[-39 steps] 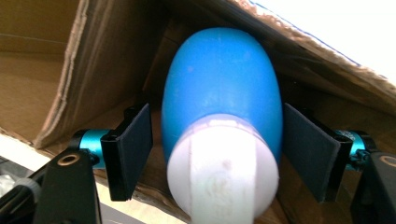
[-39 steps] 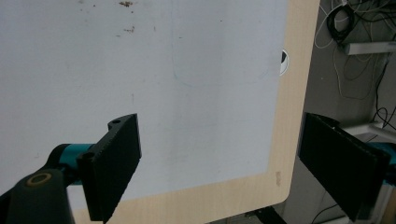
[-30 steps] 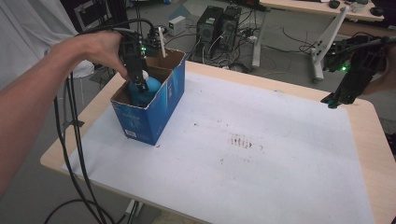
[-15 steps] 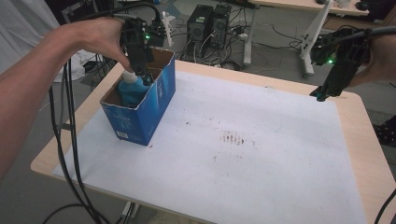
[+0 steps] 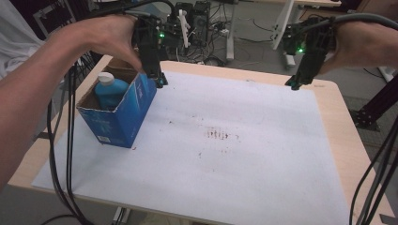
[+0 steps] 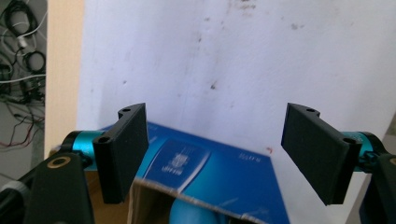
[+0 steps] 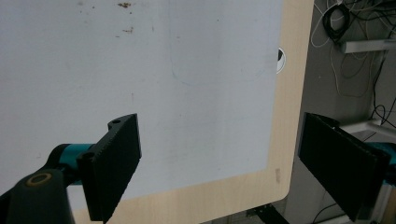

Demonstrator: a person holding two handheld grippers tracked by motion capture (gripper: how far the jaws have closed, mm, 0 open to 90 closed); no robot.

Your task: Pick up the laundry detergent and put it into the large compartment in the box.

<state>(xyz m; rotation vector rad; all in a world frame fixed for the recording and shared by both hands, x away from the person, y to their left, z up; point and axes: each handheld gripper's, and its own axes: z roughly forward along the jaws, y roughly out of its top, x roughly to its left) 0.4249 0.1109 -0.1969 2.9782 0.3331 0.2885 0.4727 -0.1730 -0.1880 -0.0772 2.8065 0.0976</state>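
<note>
— Inspector: Your left gripper (image 5: 157, 79) hangs over the far rim of the blue carton (image 5: 123, 115); its jaws have just been opening and stand released, nothing between them; the blue bottle (image 5: 109, 87) with its white cap sits inside the carton, at the left of the white sheet (image 5: 225, 154).

— Operator: And my right gripper (image 5: 293, 85)?

— Inspector: Spread wide, empty, above the sheet's far right corner; well apart from the carton.

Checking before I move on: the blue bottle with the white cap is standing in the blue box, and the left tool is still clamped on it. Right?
Not quite. The blue bottle does stand in the blue box, but the left tool has let go: its jaws have just been opening and stand wide with nothing between them, as the left gripper view shows.
</note>
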